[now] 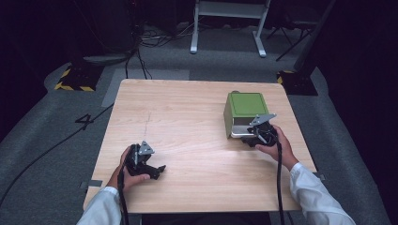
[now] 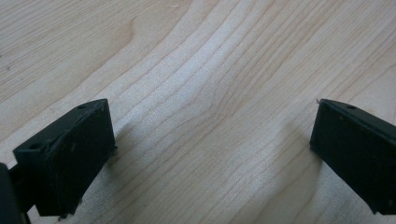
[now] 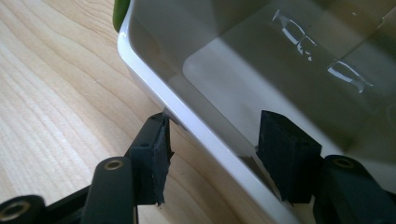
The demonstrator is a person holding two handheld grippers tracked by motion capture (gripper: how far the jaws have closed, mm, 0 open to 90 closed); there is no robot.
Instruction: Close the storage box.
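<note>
A green box stands on the right half of the wooden table. A white, glossy open part adjoins its near side. My right gripper is at that part's near edge. In the right gripper view the white rim runs between the jaws of my right gripper. One jaw is outside with its tip at the rim. The other is inside, with a gap to the wall. A bit of green shows at the top. My left gripper rests open on the near left of the table, with bare wood between its jaws.
The table's near edge lies just below both hands. White sleeves enter from the bottom. Beyond the table lie grey carpet, cables, a yellow-black striped base and a white stand's legs.
</note>
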